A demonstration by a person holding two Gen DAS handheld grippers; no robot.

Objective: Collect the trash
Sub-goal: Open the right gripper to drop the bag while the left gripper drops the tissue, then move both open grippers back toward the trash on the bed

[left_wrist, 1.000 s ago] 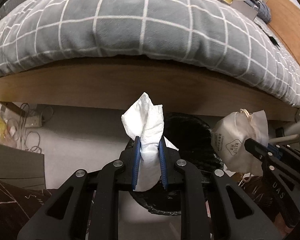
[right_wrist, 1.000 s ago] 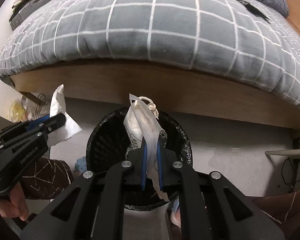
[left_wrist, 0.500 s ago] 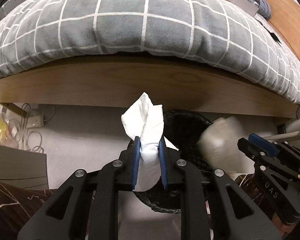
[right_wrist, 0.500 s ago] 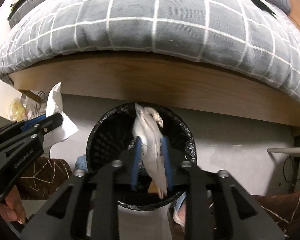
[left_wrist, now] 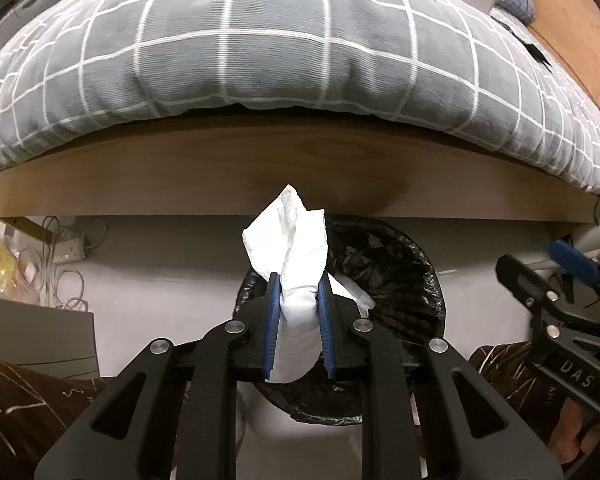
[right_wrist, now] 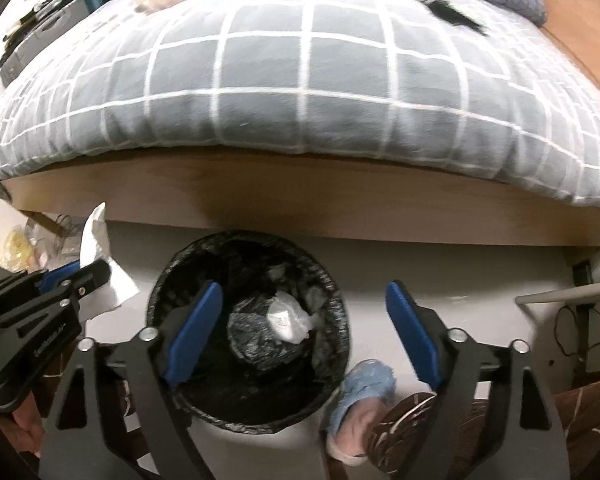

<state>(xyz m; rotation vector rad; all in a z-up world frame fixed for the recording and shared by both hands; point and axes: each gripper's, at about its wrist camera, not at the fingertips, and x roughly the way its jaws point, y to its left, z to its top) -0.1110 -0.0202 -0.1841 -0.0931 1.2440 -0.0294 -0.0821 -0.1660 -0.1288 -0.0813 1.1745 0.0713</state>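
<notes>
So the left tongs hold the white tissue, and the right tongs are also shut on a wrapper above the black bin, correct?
Not quite. The right tongs are open and hold nothing; they have just been opening, and the wrapper lies inside the black bin, as the right wrist view shows. The left tongs do hold the white tissue.

Bed with grey, white-checked duvet (left_wrist: pixel 260 60) overhanging a wooden bed frame (left_wrist: pixel 284 176). Pale grey floor (left_wrist: pixel 160 248) below. White power strip (left_wrist: pixel 70 250) with loose cables at left, on floor. Wooden panel (left_wrist: pixel 572 40) at right, beyond the bed. Indoor light, soft shadows.
</notes>
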